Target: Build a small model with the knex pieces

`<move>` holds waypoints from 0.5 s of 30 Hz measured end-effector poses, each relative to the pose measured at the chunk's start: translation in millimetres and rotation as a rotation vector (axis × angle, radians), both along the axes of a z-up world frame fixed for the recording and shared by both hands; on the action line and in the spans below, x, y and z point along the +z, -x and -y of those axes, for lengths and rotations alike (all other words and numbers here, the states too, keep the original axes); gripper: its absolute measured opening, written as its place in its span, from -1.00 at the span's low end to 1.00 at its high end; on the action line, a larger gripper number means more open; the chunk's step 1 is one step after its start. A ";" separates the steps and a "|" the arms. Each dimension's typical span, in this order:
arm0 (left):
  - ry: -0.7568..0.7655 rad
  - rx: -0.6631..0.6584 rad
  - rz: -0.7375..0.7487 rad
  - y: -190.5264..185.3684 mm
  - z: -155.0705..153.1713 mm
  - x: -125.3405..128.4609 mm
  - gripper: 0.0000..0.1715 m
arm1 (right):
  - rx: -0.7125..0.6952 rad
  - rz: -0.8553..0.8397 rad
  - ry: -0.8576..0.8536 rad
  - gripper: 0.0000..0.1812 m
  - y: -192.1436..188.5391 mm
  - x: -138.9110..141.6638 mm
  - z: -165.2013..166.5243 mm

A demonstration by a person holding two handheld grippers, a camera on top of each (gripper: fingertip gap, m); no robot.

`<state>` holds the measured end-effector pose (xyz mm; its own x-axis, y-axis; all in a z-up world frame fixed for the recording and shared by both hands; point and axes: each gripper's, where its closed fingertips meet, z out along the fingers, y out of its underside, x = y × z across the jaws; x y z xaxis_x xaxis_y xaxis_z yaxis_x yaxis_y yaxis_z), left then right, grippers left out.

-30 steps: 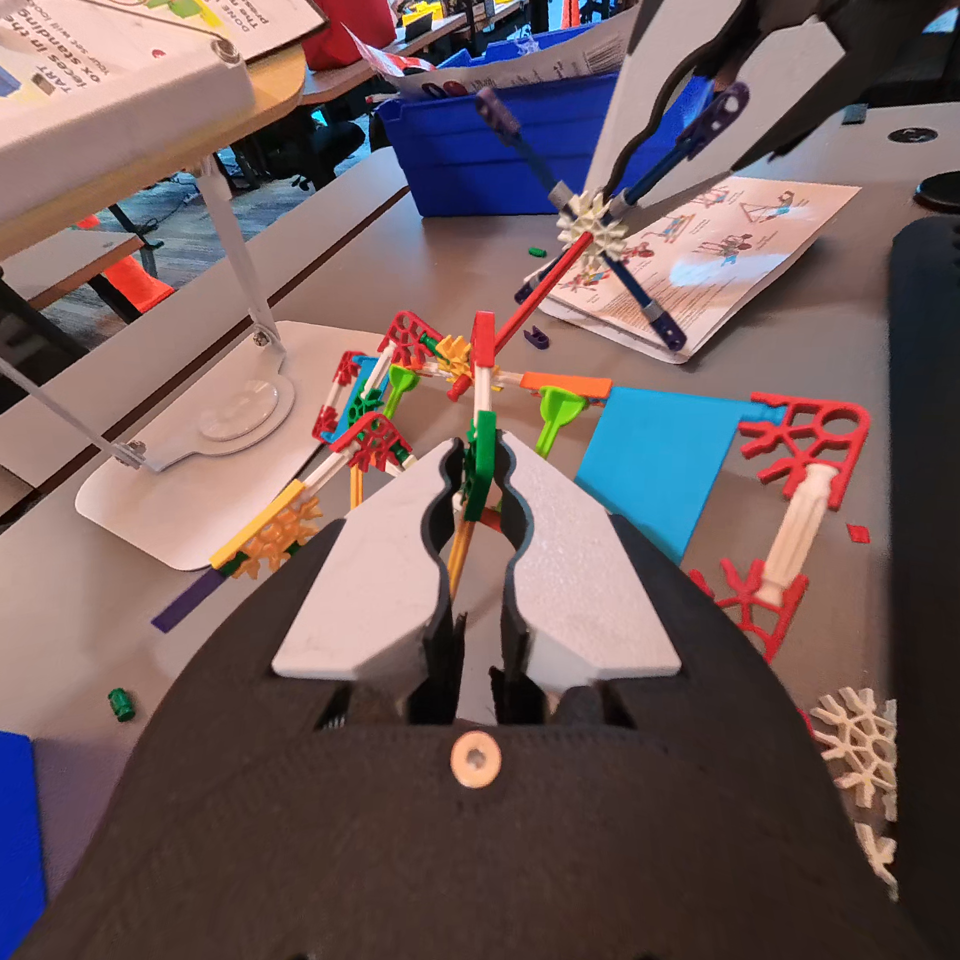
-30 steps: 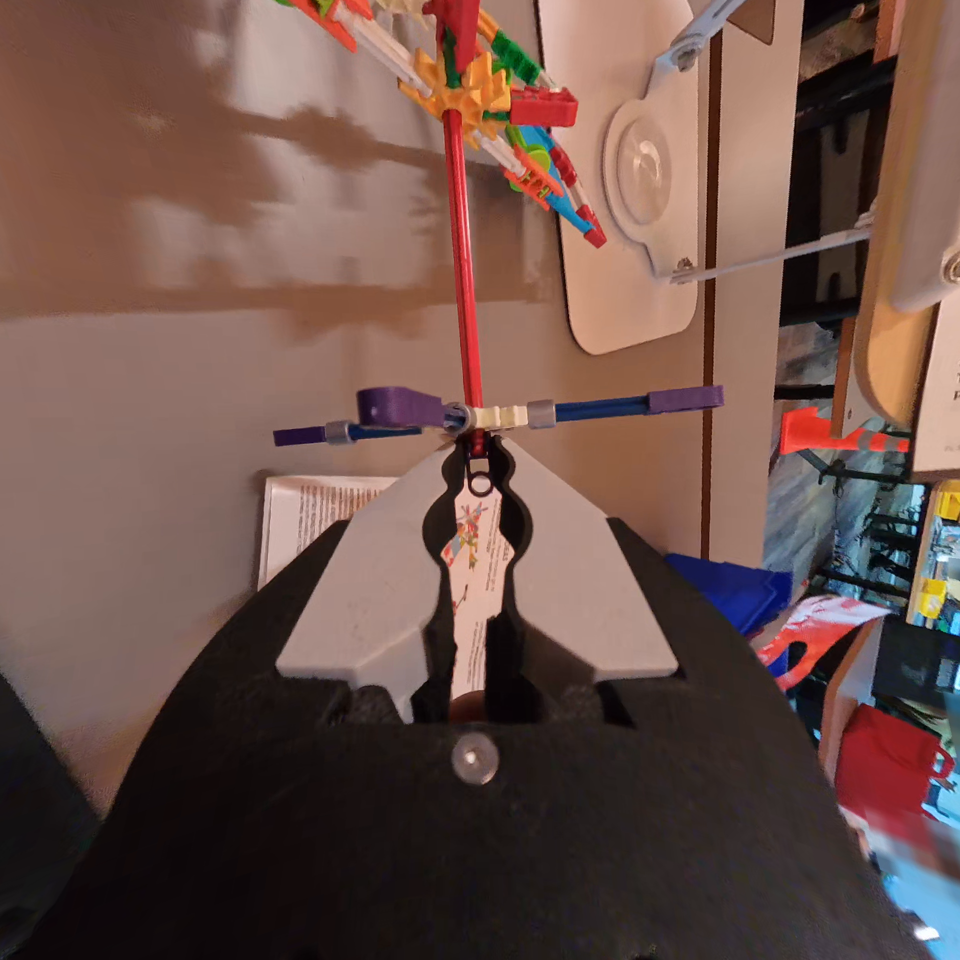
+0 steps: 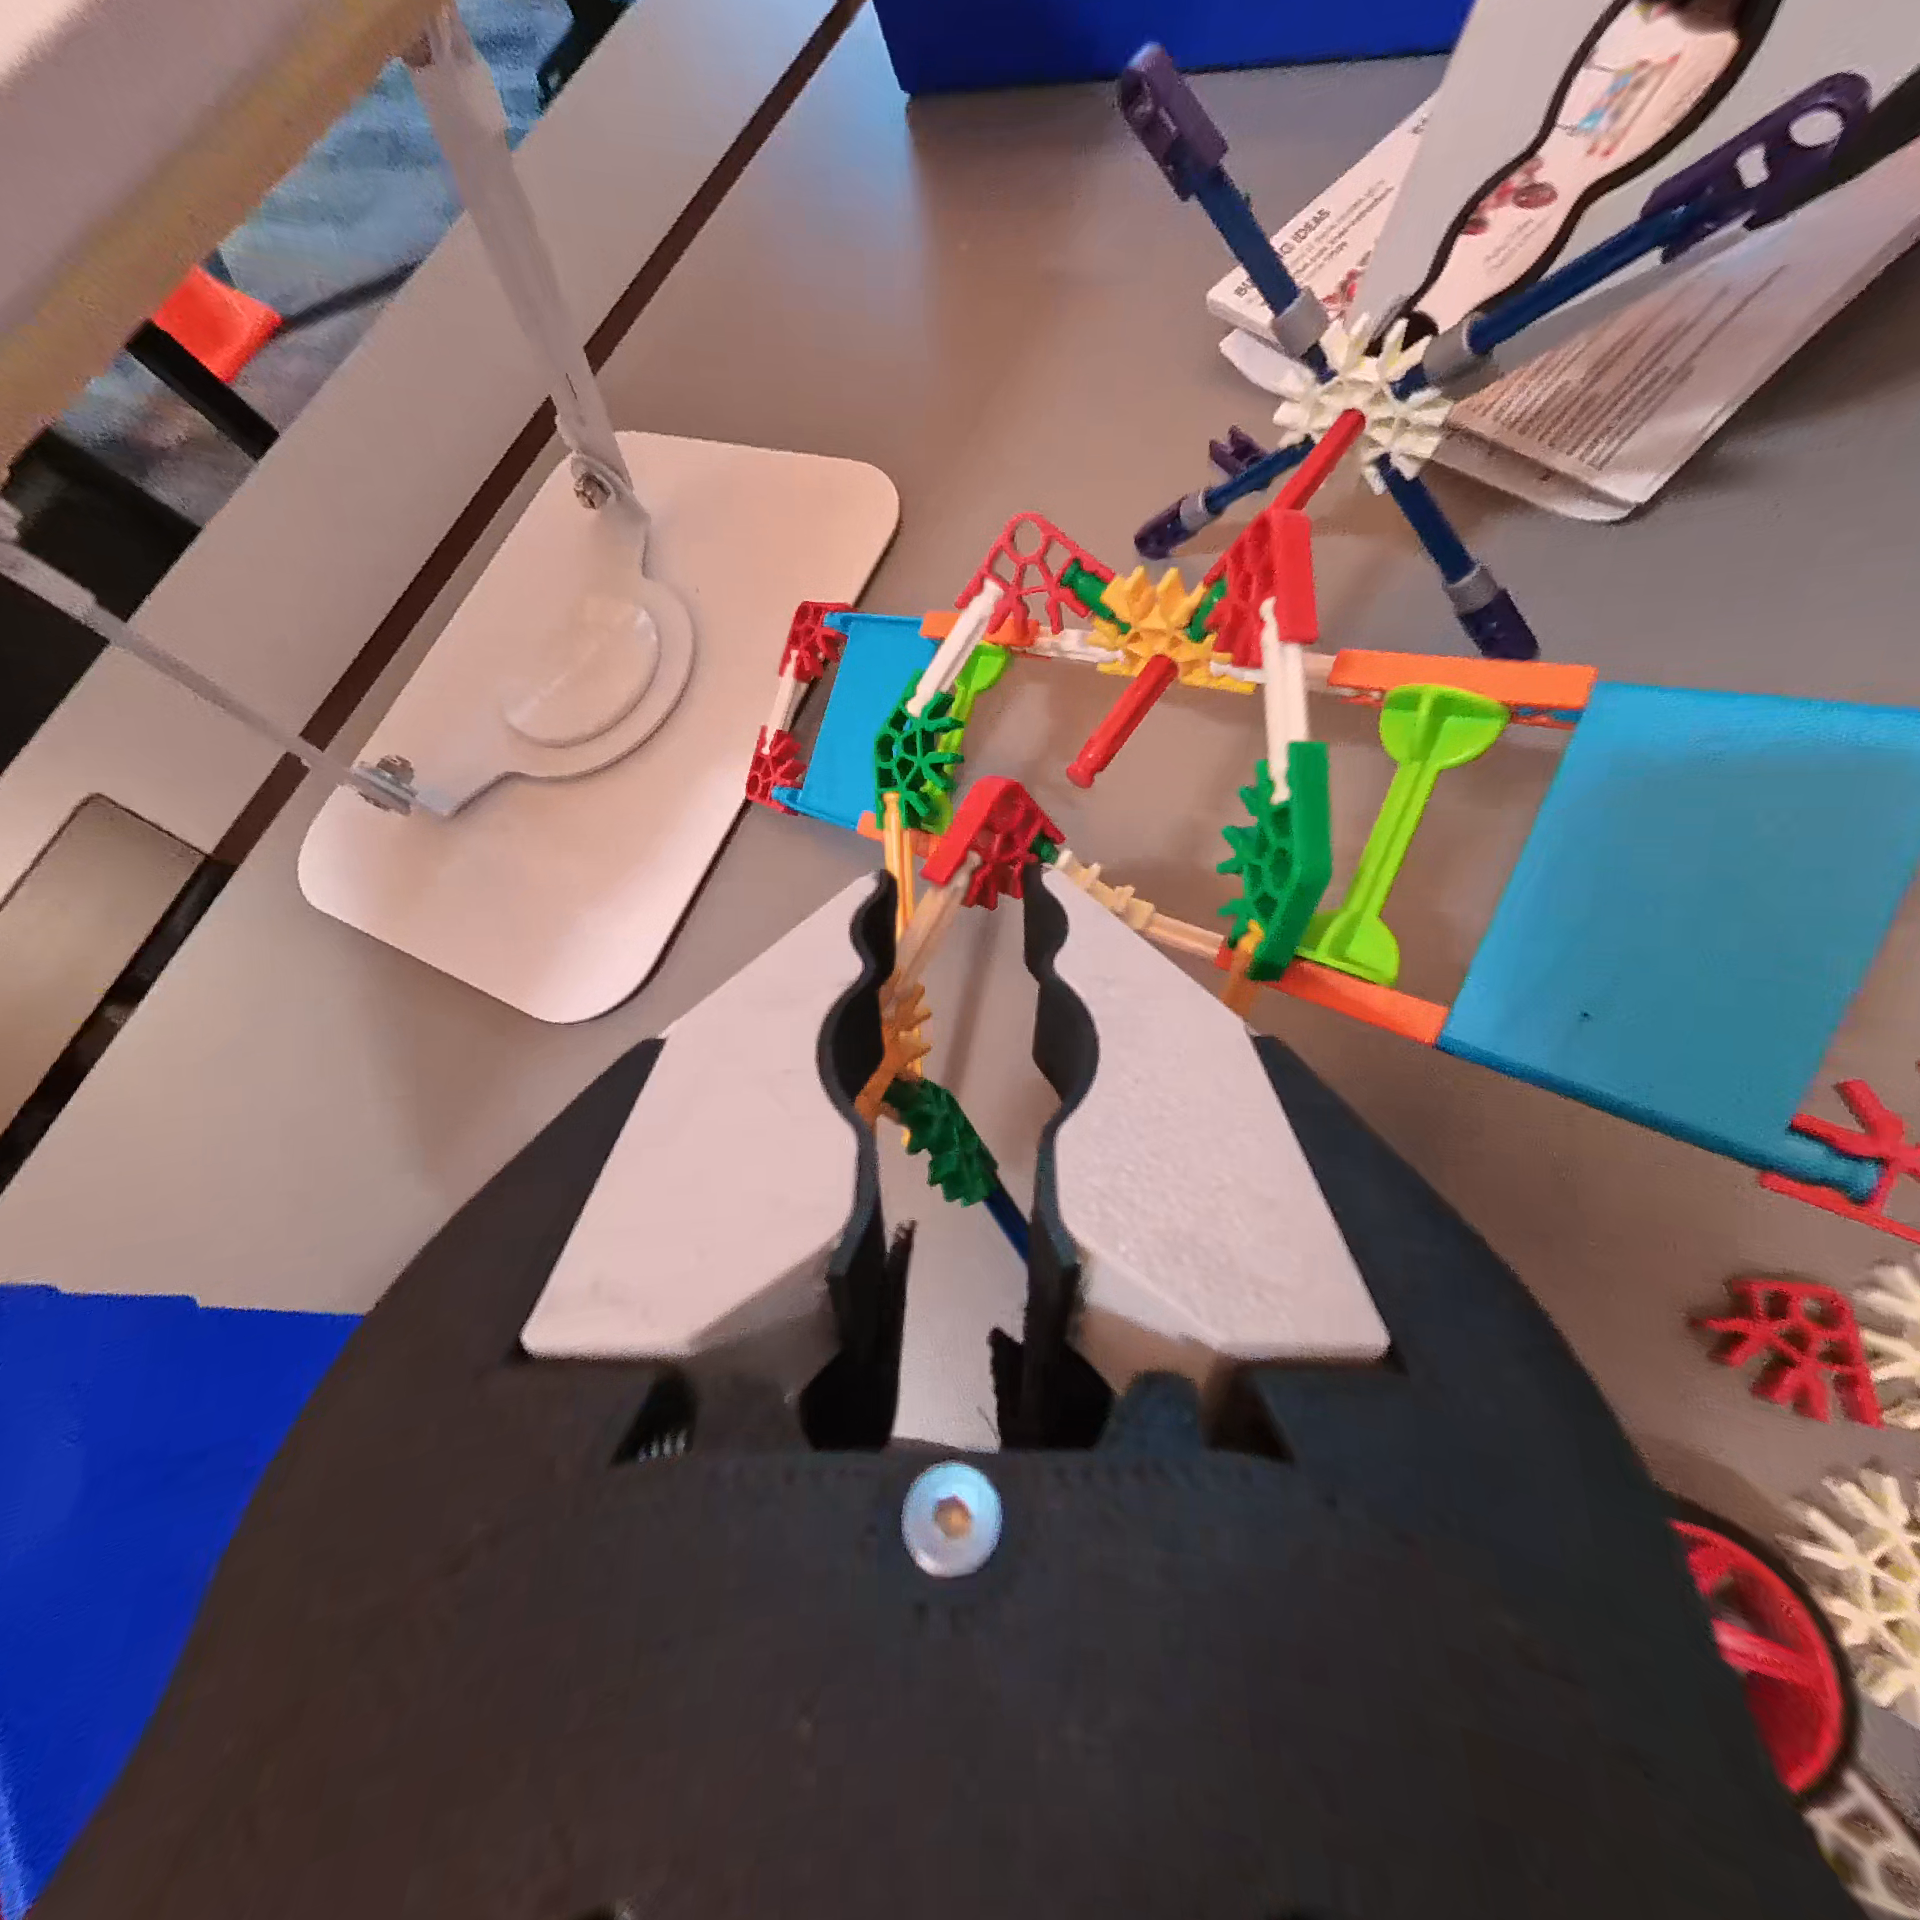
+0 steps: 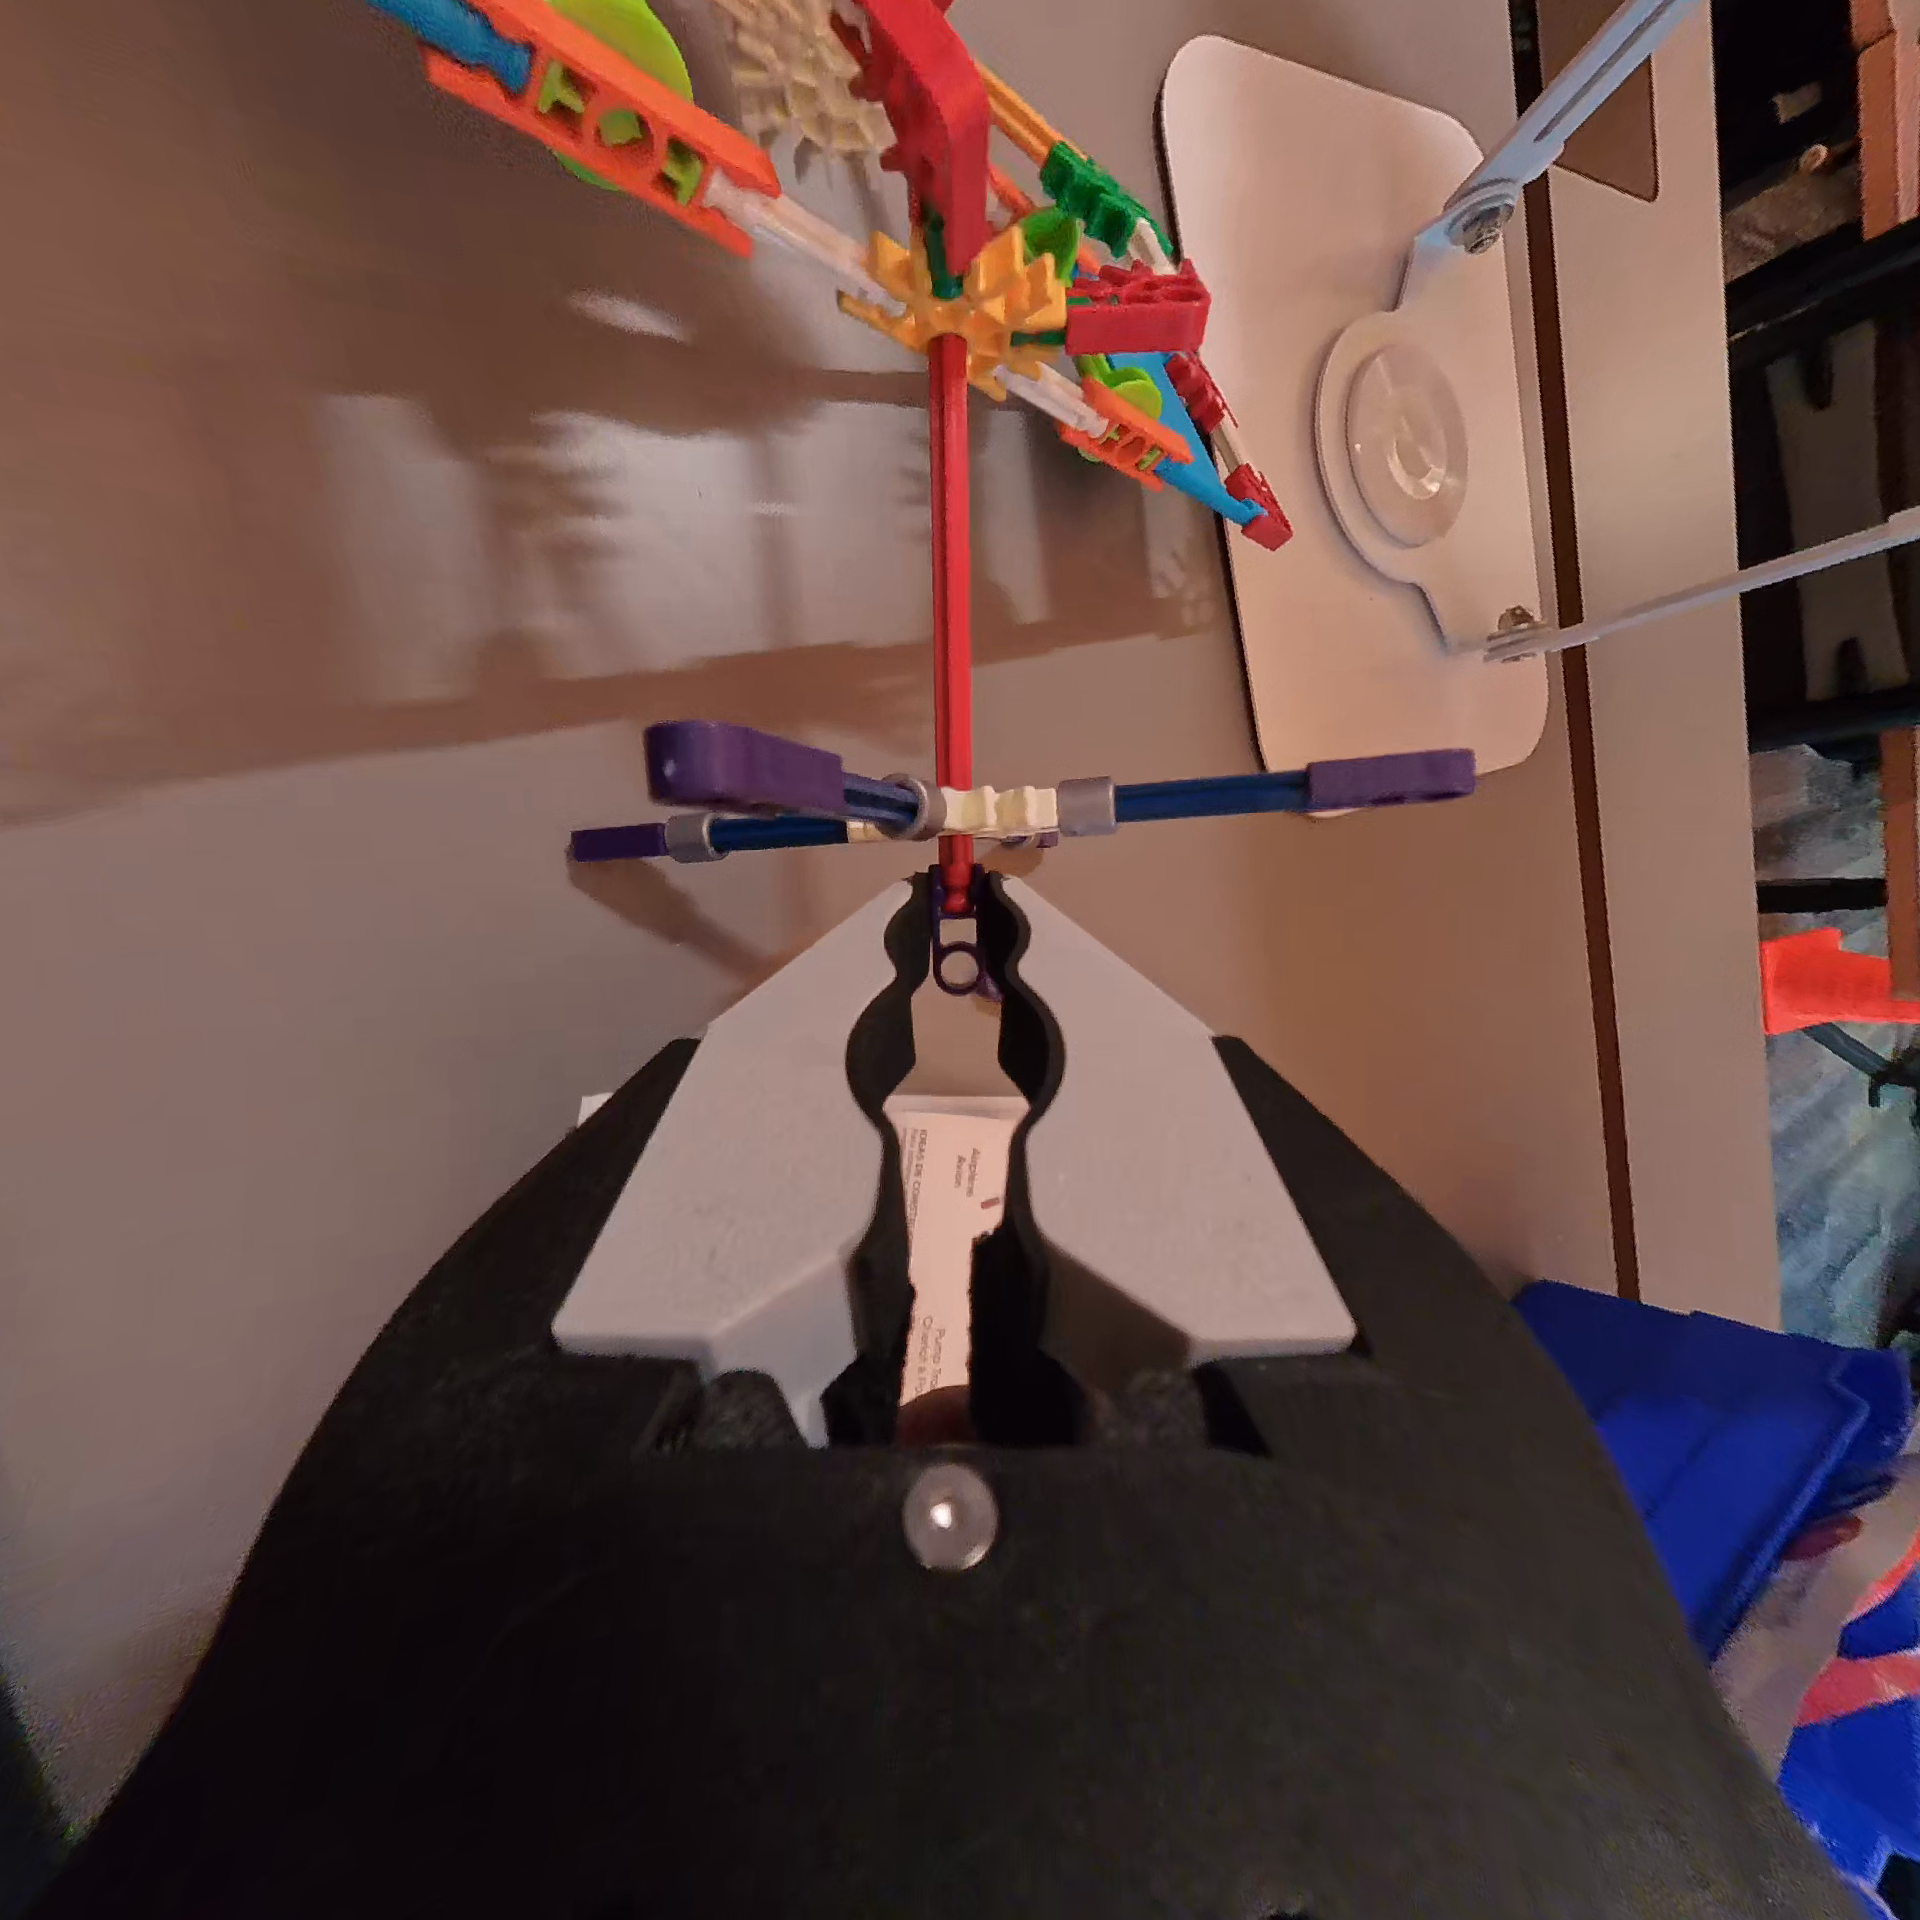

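Note:
A colourful rod-and-connector model plane [image 3: 1278,873] with blue wing panels [image 3: 1683,904] sits on the grey table. My left gripper [image 3: 956,894] is open at its tail. A tan rod, an orange connector [image 3: 896,1049] and a green one lie in the gap, against the left finger. My right gripper [image 4: 956,894] is shut on the end of the red rod [image 4: 954,582], at a purple clip behind the white propeller hub [image 4: 992,808] with blue blades. The rod passes through the yellow connector [image 4: 961,301]. The right gripper also shows in the left wrist view [image 3: 1392,322].
A white stand base [image 3: 582,831] with metal struts lies left of the model. A printed booklet [image 3: 1621,343] and a blue bin [image 3: 1039,42] are behind it. Loose red and white connectors [image 3: 1797,1361] and a red wheel [image 3: 1766,1662] lie at the right.
My left gripper let go of the green connector, opened wider and now looks down on the tail. The right gripper pushed the red rod through the yellow connector, closer to the model.

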<state>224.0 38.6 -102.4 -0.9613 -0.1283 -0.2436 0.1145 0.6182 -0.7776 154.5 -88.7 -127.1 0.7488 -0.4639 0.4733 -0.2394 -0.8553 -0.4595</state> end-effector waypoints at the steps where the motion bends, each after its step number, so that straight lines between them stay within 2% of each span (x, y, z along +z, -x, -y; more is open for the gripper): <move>1: 0.001 -0.011 0.019 1.1 -1.5 -1.3 -0.76 | 0.005 -0.001 -0.003 -0.93 -0.4 0.1 -0.9; 5: 0.022 -0.008 0.042 1.6 -3.4 1.4 -0.77 | 0.005 0.001 0.005 -0.93 -1.5 0.2 -0.4; 10: 0.061 0.010 -0.035 0.2 1.2 -0.1 -0.71 | -0.003 0.004 -0.003 -0.93 -0.6 0.2 1.9; 15: 0.079 -0.023 -0.035 0.6 2.6 12.2 -0.72 | 0.005 0.008 0.003 -0.93 -1.5 0.4 0.0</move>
<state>223.4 36.0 -90.2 -0.9720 -0.1240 -0.1997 0.0996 0.5521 -0.8278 156.0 -88.6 -126.8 0.7471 -0.4590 0.4807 -0.2317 -0.8577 -0.4590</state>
